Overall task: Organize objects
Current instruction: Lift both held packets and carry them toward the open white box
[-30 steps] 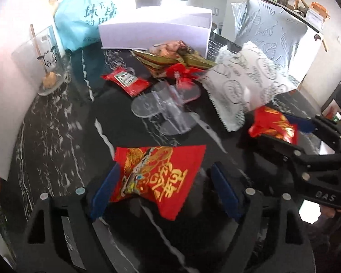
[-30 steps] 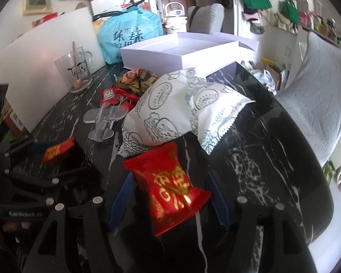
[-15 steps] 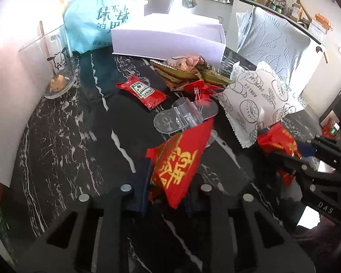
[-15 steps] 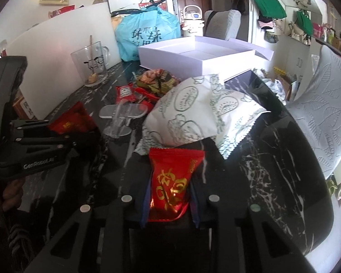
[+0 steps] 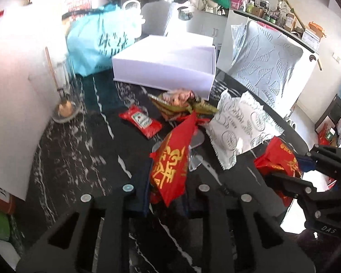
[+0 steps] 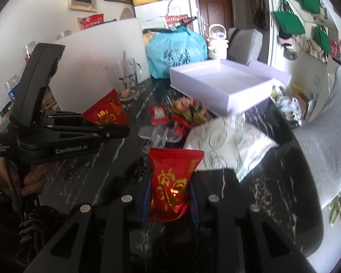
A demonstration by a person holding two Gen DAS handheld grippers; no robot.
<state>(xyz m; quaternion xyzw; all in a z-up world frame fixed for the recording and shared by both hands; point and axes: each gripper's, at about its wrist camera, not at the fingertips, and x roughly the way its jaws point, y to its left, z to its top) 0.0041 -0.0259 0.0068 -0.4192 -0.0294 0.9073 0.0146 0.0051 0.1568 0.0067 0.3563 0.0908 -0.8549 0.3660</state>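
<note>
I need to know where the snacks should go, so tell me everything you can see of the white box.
The white box is a shallow, open-topped rectangular tray, apparently cardboard, with straight low walls and nothing visible inside. It sits flat at the far end of the black marble table. A blue bag stands behind it; snack packets lie against its near wall.

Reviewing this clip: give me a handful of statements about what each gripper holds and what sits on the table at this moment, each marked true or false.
1. The left gripper is shut on a red snack packet. True.
2. The right gripper is open, holding nothing. False: it is shut on its own red packet.
3. The white box holds several packets. False: what shows of its inside is bare.
4. A ketchup sachet lies on the dark marbled table. True.
5. The glass mug lies on its side. False: it stands upright with a stick in it.
</note>
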